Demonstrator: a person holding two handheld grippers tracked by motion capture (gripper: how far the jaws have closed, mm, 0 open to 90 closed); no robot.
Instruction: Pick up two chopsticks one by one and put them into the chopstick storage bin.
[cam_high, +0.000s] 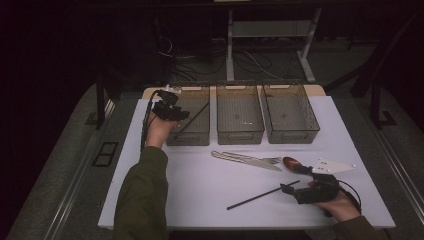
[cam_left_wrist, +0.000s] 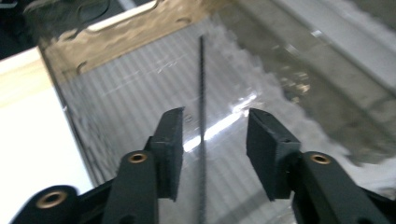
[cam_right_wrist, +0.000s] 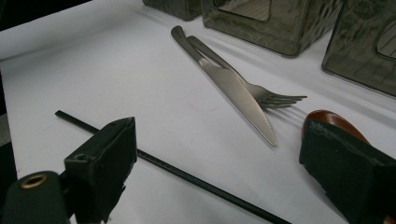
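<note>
My left gripper hovers over the left clear bin, held by a hand in a green sleeve. In the left gripper view its jaws stand apart, and a thin black chopstick lies in the bin between them, touching neither pad. From the high view that chopstick slants across the bin. My right gripper rests low at the front right of the table with its jaws wide open. A second black chopstick lies on the white tabletop and passes by its left jaw.
A knife and a fork lie together mid-table, with a brown spoon just right of them. The knife, fork and spoon lie ahead of my right jaws. The middle bin and right bin stand behind.
</note>
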